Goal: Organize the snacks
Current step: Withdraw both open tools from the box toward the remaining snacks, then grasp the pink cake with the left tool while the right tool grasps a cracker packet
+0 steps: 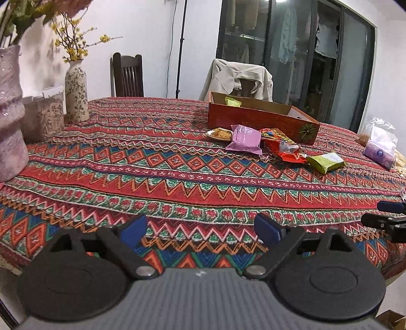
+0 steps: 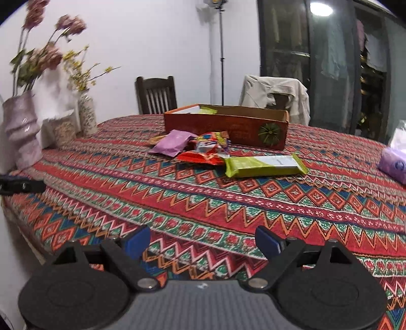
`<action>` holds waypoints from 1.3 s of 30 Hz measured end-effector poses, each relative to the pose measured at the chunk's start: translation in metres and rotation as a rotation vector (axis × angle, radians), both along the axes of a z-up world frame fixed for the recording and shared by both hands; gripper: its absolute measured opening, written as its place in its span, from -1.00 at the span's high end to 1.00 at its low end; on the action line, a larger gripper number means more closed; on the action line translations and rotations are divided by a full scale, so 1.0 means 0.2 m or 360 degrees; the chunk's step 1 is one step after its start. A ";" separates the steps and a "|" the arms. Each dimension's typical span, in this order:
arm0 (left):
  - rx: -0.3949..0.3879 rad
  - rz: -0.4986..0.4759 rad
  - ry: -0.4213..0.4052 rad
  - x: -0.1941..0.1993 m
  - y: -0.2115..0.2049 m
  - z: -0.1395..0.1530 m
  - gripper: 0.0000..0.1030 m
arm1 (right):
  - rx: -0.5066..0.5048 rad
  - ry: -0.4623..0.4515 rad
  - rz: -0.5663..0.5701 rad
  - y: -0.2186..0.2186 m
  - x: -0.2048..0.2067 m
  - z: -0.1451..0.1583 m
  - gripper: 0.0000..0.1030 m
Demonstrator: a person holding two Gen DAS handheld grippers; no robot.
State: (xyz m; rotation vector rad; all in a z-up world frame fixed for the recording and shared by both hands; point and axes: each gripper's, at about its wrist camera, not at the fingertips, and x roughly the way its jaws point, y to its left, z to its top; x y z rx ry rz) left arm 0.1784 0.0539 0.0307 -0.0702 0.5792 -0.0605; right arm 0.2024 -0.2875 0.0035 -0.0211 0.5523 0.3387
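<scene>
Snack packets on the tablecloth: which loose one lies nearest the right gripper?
The green packet. It lies closer to the right gripper than the red packet and purple packet behind it.

Brightness: the room is evenly lit, moderately bright.
Source: a round ceiling lamp is mirrored as glare in the dark glass door (image 2: pixel 321 9).
Shadows: soft flower shadows are cast on the white wall (image 1: pixel 142 30).
Blur: the flowers (image 2: pixel 50 54) at the left are smeared in the right wrist view.
Distortion: straight lines are bowed, and the corners are darkened.
</scene>
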 end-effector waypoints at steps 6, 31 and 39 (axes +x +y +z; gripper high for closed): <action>-0.0068 -0.0120 -0.0016 0.19 -0.08 0.02 -0.80 | 0.0050 0.0024 -0.0040 -0.02 0.11 0.01 -0.73; -0.0149 -0.0325 -0.0097 1.11 -0.25 -0.02 -0.20 | -0.0004 -0.0070 -0.0008 0.12 0.74 0.22 -0.73; -0.0346 0.0070 -0.0120 0.67 0.32 -0.01 -0.20 | 0.0050 0.0079 0.0348 0.55 1.20 0.21 -0.73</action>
